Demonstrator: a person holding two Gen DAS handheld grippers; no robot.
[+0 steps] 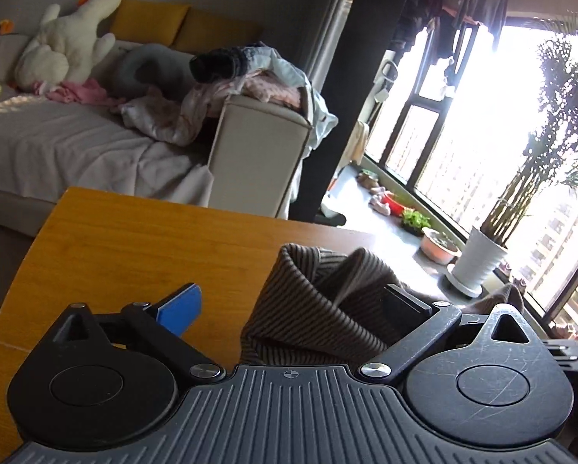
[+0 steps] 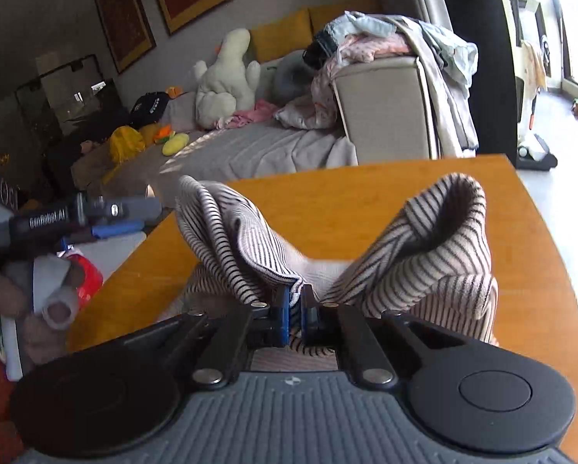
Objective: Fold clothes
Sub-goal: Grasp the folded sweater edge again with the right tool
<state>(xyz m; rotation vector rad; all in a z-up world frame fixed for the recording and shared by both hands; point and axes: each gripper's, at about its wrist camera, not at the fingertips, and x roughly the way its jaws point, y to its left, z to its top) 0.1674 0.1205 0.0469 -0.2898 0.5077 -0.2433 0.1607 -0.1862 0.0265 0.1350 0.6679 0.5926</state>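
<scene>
A brown-and-cream striped garment [image 2: 436, 255] lies bunched on the wooden table [image 2: 366, 201], with two folds standing up. My right gripper [image 2: 296, 301] is shut on a fold of it, striped cloth pinched between the blue pads. In the left wrist view the same garment [image 1: 320, 309] rises between the fingers of my left gripper [image 1: 293, 305], which stands wide open. Its blue pad [image 1: 180, 309] is apart from the cloth, while the other finger lies against it. The right wrist view shows the left gripper [image 2: 142, 216] at the table's left edge, a hand [image 2: 53, 305] with taped fingers below it.
A sofa [image 1: 76, 143] with a plush toy [image 1: 68, 46], yellow cushions and a pile of clothes [image 1: 250, 85] on its armrest stands beyond the table [image 1: 134, 239]. Plant pots [image 1: 478, 259] line the bright window to the right. Clutter lies to the left of the table.
</scene>
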